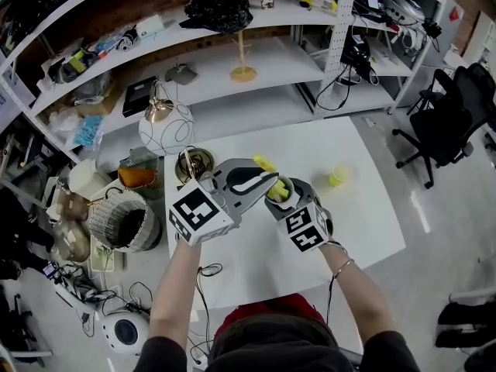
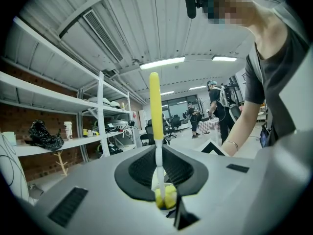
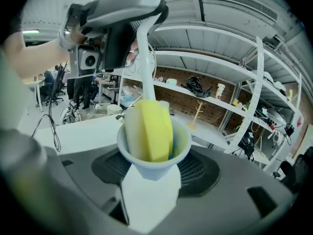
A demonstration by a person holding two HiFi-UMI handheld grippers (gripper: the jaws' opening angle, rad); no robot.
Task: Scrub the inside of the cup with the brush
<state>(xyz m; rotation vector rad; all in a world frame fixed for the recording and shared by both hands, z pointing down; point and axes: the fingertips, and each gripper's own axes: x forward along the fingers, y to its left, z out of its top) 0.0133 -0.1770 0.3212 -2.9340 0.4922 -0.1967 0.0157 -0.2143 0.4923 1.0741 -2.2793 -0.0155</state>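
In the head view both grippers meet over the white table (image 1: 364, 223). My left gripper (image 1: 260, 178) is shut on the brush, whose yellow handle (image 1: 263, 163) sticks out past the jaws. My right gripper (image 1: 280, 194) is shut on a small pale cup (image 1: 279, 200). In the left gripper view (image 2: 159, 175) the white stem runs between the jaws from the yellow handle (image 2: 155, 102) to the sponge head (image 2: 165, 196) in the cup. The right gripper view (image 3: 149, 190) shows the cup (image 3: 151, 168) upright with the yellow sponge (image 3: 151, 129) filling it, and the left gripper (image 3: 117, 23) above.
A small yellow item (image 1: 339, 177) lies on the table to the right. A wicker basket (image 1: 124, 222), a wire globe lamp (image 1: 167, 126) and clutter stand at the left. Shelves (image 1: 256, 60) run behind, and an office chair (image 1: 449, 122) is at the right.
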